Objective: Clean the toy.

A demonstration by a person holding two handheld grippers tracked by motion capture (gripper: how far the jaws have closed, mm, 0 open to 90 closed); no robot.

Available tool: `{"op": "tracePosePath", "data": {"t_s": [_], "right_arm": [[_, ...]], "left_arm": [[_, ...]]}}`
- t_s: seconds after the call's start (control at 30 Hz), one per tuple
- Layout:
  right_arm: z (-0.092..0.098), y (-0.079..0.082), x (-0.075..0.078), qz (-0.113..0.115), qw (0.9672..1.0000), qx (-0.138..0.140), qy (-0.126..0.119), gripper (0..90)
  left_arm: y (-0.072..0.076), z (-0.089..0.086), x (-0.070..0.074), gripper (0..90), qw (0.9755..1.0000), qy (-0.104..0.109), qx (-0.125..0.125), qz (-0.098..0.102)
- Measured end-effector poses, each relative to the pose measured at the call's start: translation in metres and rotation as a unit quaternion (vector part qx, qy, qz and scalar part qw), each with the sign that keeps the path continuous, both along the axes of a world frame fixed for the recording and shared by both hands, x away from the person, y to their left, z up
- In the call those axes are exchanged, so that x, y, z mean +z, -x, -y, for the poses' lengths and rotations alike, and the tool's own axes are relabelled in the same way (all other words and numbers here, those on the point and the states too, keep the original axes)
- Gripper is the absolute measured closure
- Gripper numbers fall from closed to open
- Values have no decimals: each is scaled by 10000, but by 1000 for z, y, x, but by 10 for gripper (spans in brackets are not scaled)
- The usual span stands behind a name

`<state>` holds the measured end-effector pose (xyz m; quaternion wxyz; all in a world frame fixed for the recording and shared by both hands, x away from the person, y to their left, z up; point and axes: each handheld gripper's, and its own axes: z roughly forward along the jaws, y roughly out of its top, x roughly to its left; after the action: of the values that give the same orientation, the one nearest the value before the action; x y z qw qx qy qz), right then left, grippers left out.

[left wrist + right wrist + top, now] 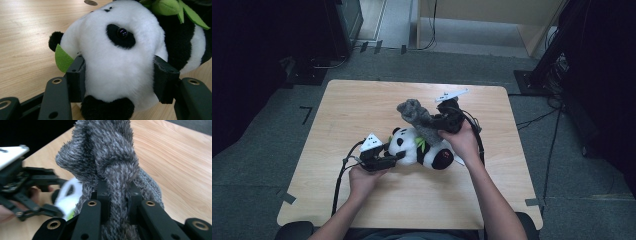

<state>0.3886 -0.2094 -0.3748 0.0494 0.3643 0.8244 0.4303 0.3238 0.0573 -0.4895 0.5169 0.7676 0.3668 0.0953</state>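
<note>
My left gripper (119, 82) has its jaws clamped on the head of the black-and-white plush panda with green felt leaves (125, 52), the white fur bulging between the pads as it lies on the pale wooden table (27, 37). My right gripper (119, 195) is pinched tight on a fuzzy grey knitted cloth toy (110, 157), which rises beyond the fingertips, raised above the panda's body.
</note>
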Motion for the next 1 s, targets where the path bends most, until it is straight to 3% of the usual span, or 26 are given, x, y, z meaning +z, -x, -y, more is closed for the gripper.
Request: {"op": "tracePosePath", "data": {"t_s": [0.23, 0.5, 0.6, 0.83, 1.0], "right_arm": [[-34, 14, 2, 35, 9986, 479, 205, 779], [-63, 16, -22, -228, 9946, 821, 591, 758], [-63, 13, -28, -435, 9936, 878, 568, 754], [-59, 13, -27, -240, 9926, 929, 743, 777], [-51, 9, -27, -219, 9936, 869, 685, 784]], "left_arm": [[1, 1, 1, 389, 10000, -10, 12, 27], [1, 1, 1, 386, 10000, -35, 14, -72], [1, 2, 2, 386, 9999, -74, -11, -78], [2, 3, 3, 390, 9998, -186, -19, -10], [2, 2, 3, 391, 9998, -203, -33, -25]]}}
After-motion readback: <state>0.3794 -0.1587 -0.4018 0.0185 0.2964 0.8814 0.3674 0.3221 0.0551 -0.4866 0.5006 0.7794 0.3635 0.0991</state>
